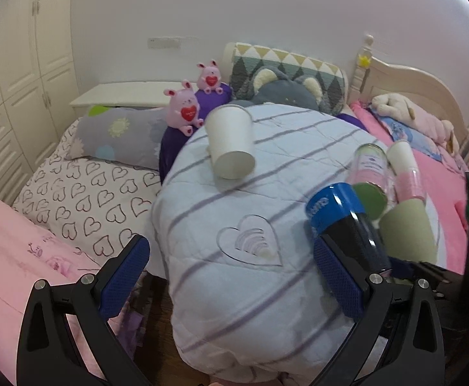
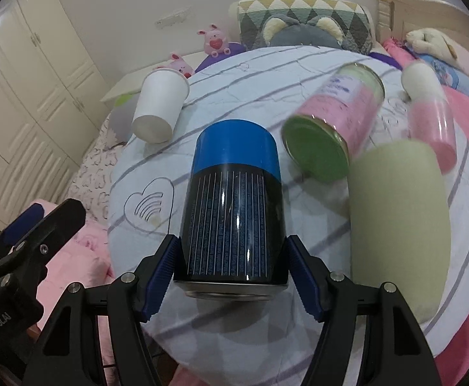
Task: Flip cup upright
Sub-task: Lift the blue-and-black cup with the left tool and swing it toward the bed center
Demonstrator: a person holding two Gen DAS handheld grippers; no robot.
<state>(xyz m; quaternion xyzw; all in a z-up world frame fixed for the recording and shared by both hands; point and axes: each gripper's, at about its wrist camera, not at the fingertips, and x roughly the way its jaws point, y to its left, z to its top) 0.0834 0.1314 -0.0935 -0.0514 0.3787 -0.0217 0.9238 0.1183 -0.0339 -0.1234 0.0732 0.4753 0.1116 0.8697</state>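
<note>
Right wrist view has the action: the right gripper (image 2: 231,276) is closed around the blue-and-black cup (image 2: 234,199), one pad on each flank near its metal-rimmed end, which points back toward the camera. The cup runs straight out between the fingers, blue end away, over the striped quilt (image 2: 250,74). Whether it is lifted or just touching the quilt cannot be told from here.

The left gripper (image 1: 231,273) is wide open and holds nothing. From its camera the same cup (image 1: 344,222) sits just beyond its right finger, slanting up and away.

Judged from the grip, the step in hand is the turn to vertical. Which end is the mouth is not clear, so the carrier should check that before rotating. Squeeze should stay firm; the glossy wall looks slippery, and a grip this close to one end leaves most of the length levering against the pads. A slow wrist roll would suit.

Crowding is the hazard. A green-lidded jar (image 2: 334,122) lies just beyond the right finger, a pale green cup (image 2: 398,222) just outside it, and a pink bottle (image 2: 430,119) further off. A white paper cup (image 2: 160,106) lies well off to the left. Setting down on the soft quilt needs a flat patch and an unhurried release.
</note>
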